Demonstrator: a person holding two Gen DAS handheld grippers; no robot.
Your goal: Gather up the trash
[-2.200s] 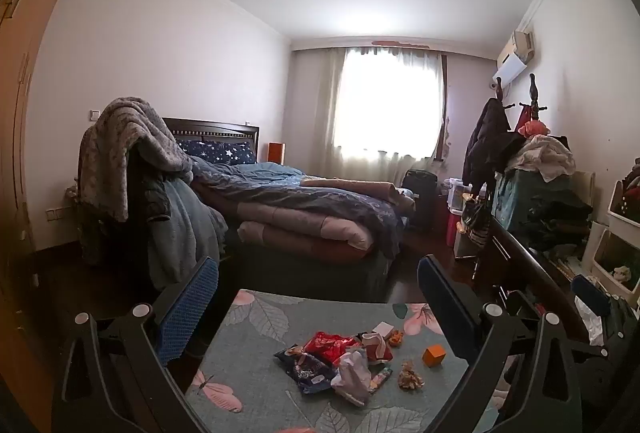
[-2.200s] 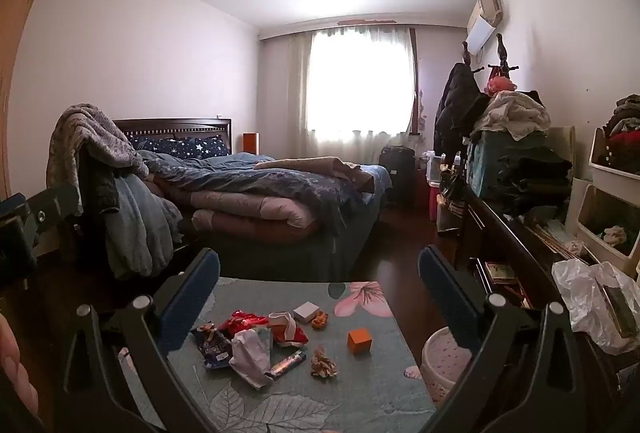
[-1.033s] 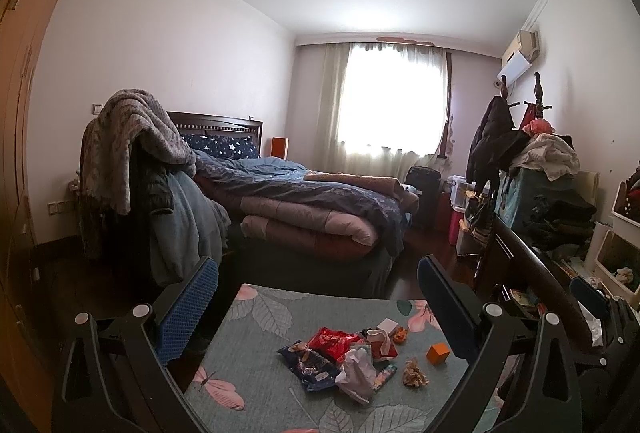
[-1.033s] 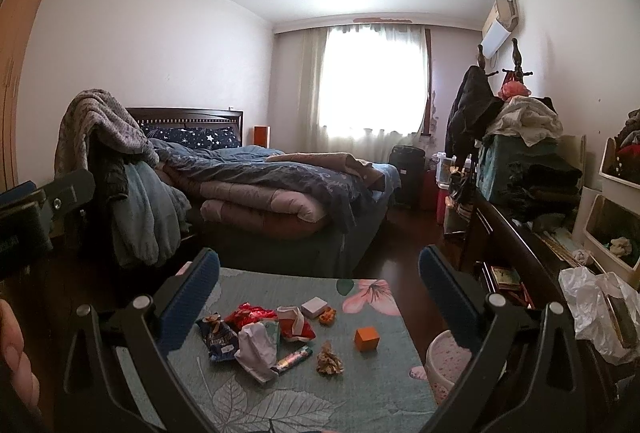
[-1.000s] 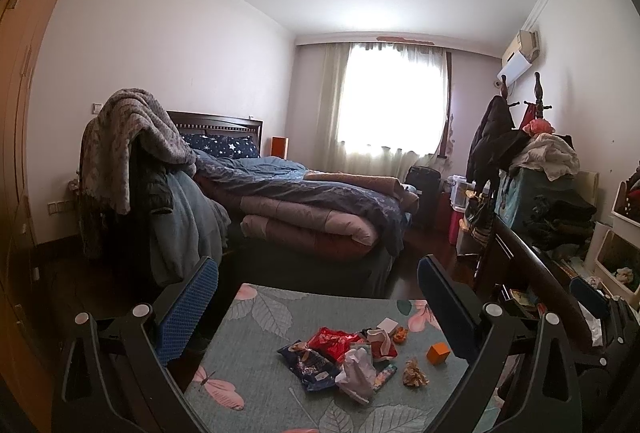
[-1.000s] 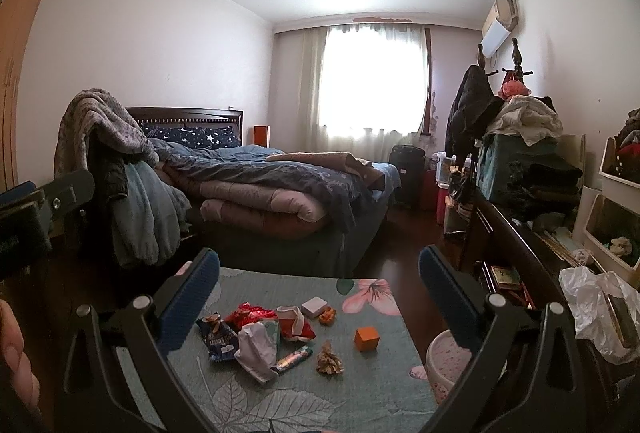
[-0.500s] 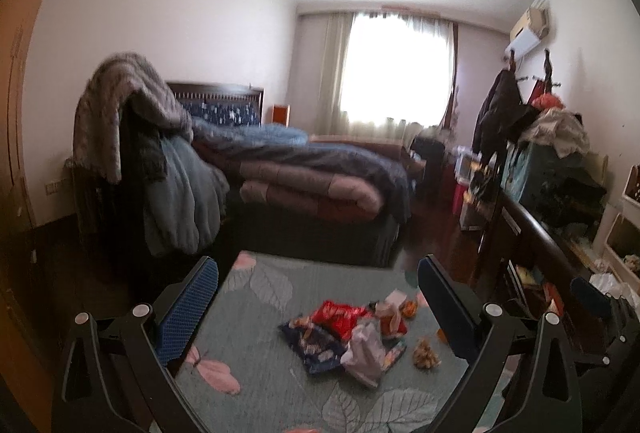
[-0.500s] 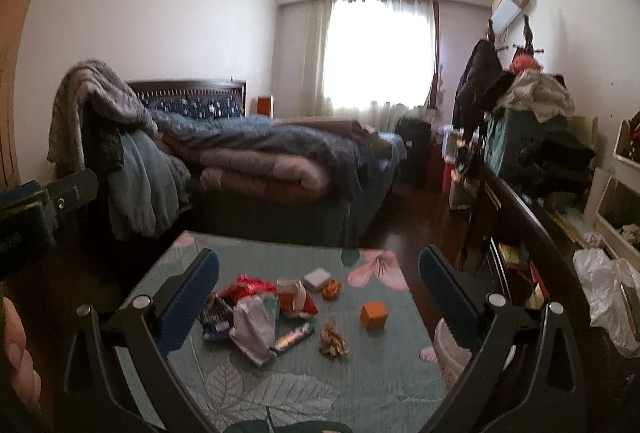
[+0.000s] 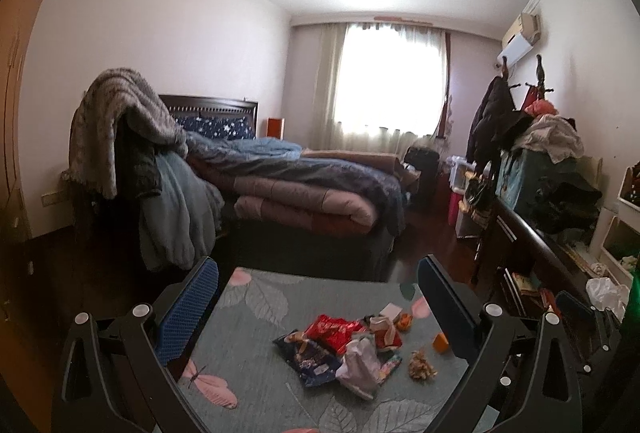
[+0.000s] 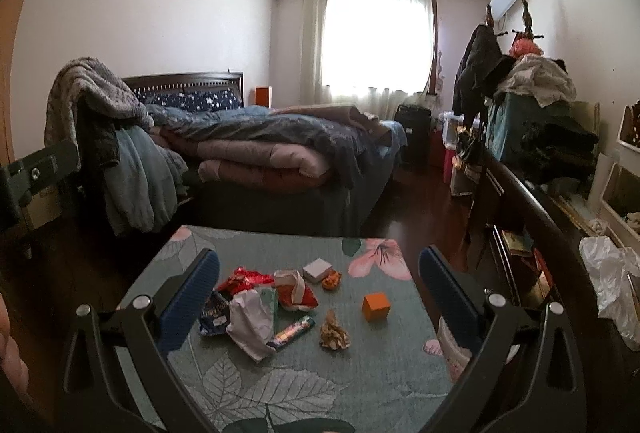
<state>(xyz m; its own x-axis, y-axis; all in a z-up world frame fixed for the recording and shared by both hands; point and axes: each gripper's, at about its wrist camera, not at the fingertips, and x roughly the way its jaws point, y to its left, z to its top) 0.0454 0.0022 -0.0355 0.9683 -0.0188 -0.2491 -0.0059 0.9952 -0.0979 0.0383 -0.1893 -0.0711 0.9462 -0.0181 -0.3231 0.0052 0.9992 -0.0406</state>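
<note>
A heap of trash lies on a table with a green leaf-print cloth (image 10: 280, 385): a red wrapper (image 10: 244, 279), a dark blue snack bag (image 10: 214, 313), a white crumpled bag (image 10: 250, 321), a red-and-white wrapper (image 10: 296, 293), a stick wrapper (image 10: 290, 331), a crumpled brown paper (image 10: 334, 331), a small white box (image 10: 317, 269), orange peel (image 10: 332, 280) and an orange cube (image 10: 376, 306). The heap also shows in the left wrist view (image 9: 348, 345). My left gripper (image 9: 318, 303) and right gripper (image 10: 320, 291) are both open and empty, above the table's near side.
A pale bin (image 10: 452, 353) stands by the table's right edge. A bed with piled quilts (image 10: 272, 149) lies beyond the table. A dark wood dresser (image 10: 532, 217) with clothes and a white plastic bag (image 10: 612, 277) runs along the right wall. Dark wood floor surrounds the table.
Both grippers have tilted down and moved closer to the table, so the trash heap sits higher and larger in both views. Both grippers stay open.
</note>
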